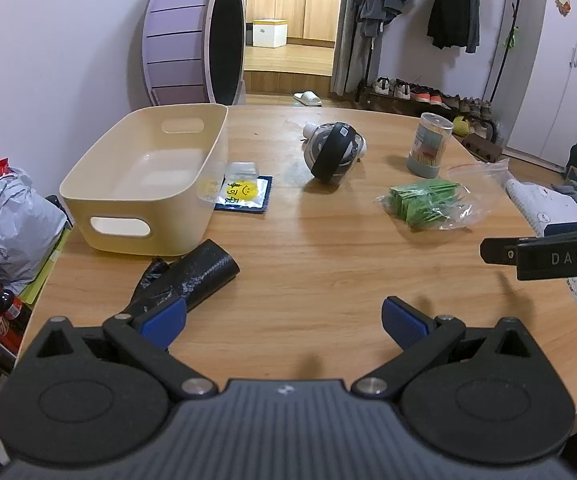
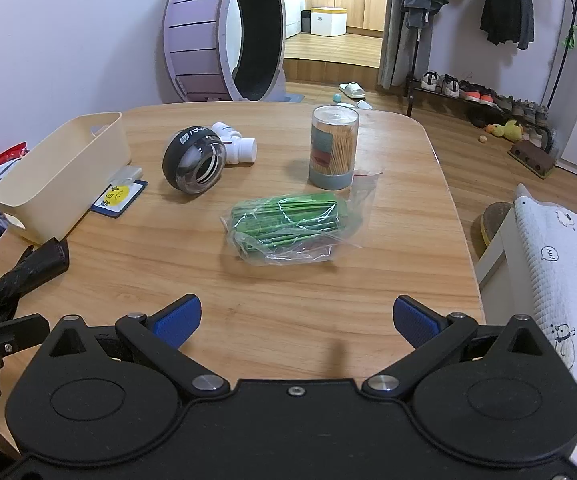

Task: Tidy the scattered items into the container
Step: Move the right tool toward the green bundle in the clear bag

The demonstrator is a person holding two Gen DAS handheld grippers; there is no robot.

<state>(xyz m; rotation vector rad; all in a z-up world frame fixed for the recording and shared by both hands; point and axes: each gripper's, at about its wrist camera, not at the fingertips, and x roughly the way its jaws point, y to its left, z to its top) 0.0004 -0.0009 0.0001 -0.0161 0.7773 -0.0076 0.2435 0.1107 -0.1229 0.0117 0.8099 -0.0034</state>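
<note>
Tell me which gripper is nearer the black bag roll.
Left. The left gripper has the black bag roll right at its left finger; the right gripper sits well off to the roll's right.

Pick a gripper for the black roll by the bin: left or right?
Left. The black roll lies just ahead of the open left gripper, beside the bin. The right gripper, also open, faces the green packet.
</note>
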